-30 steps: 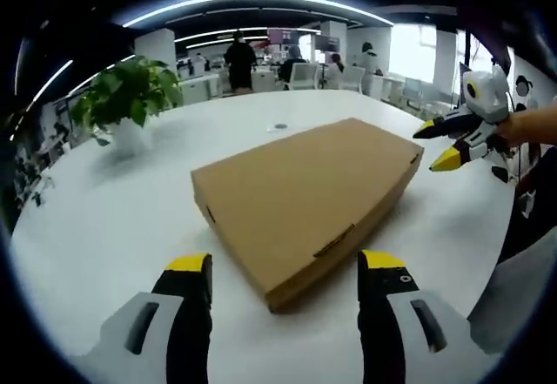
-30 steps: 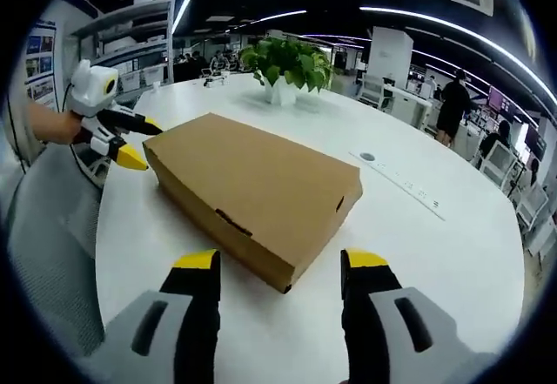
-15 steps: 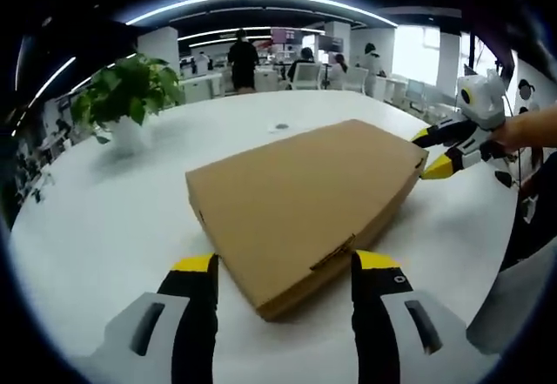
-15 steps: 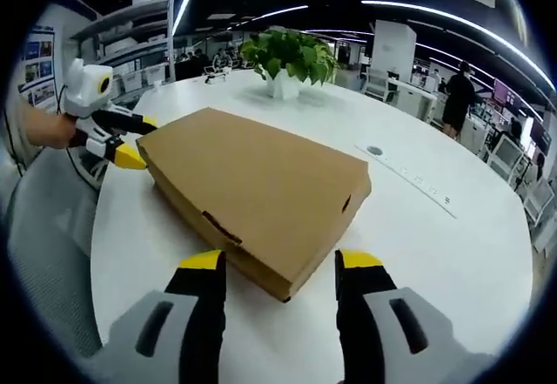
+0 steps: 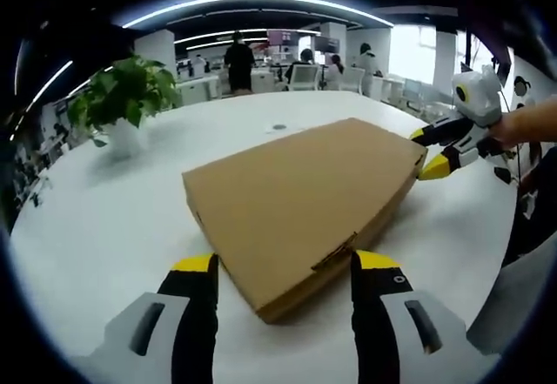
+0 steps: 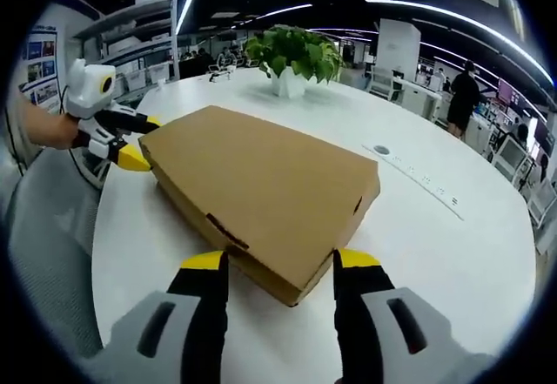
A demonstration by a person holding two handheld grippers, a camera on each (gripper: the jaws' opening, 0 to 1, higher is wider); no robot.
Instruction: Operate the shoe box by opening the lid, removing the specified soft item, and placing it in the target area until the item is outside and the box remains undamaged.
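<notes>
A flat brown cardboard shoe box [image 5: 305,197] lies on the white table [image 5: 104,227] with its lid down. My left gripper [image 5: 283,266] is open, and the box's near corner sits between its yellow-tipped jaws. In the left gripper view the right gripper [image 5: 428,151] straddles the box's far right corner, held by a hand. In the right gripper view the box [image 6: 261,179] points a corner between my right gripper's [image 6: 278,262] open jaws, and the left gripper [image 6: 139,140] straddles the corner at the far left. The box's contents are hidden.
A potted green plant [image 5: 122,97] [image 6: 291,53] stands on the table beyond the box. A small round disc [image 6: 380,150] and a long strip [image 6: 435,188] are set in the tabletop. A grey chair back [image 6: 43,227] is by the table edge. People and desks fill the background.
Both grippers have come closer to the box; each now has a box corner between its jaws. The lid stays down.
</notes>
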